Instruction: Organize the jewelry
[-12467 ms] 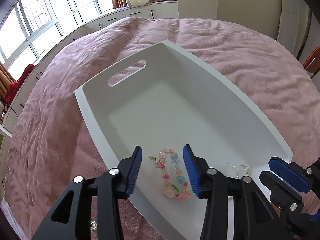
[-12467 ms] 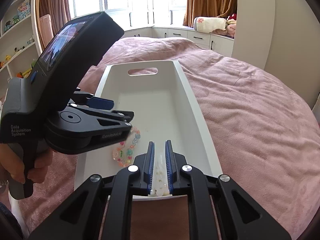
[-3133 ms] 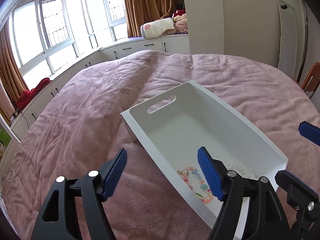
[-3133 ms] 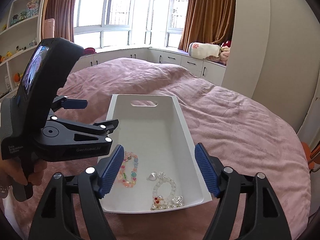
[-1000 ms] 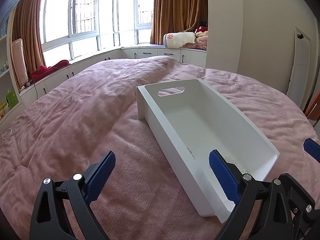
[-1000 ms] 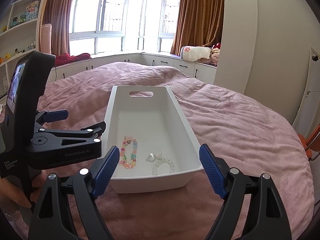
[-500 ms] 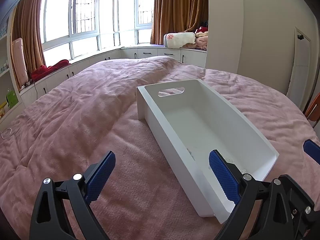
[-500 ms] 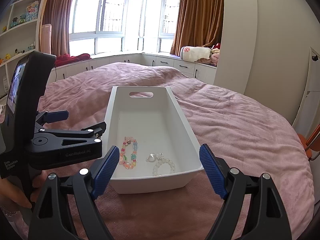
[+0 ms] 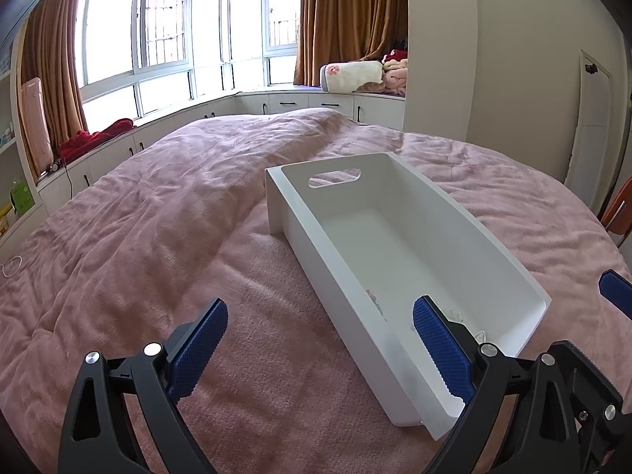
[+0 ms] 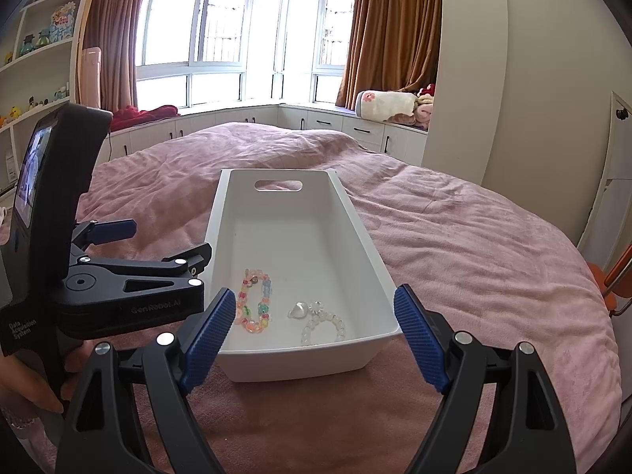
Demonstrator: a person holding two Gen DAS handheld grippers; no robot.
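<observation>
Both my tongs wide apart, gripping nothing: left tongs (image 9: pixel 318 345), right tongs (image 10: pixel 314 339), held back from white bin (image 10: pixel 357 221) on pink bed (image 10: pixel 474 237).

Colourful bead bracelet (image 10: pixel 254 306) and clear bead bracelet (image 10: pixel 322 326) lie side by side, not touching, at bin's near end.

Judgement: jewelry in, task near done. Best keep tongs clear of rim, avoid nudging bin on soft bedding.

Bin's long axis runs away from me, handle slot (image 10: pixel 278 185) at far end.
</observation>
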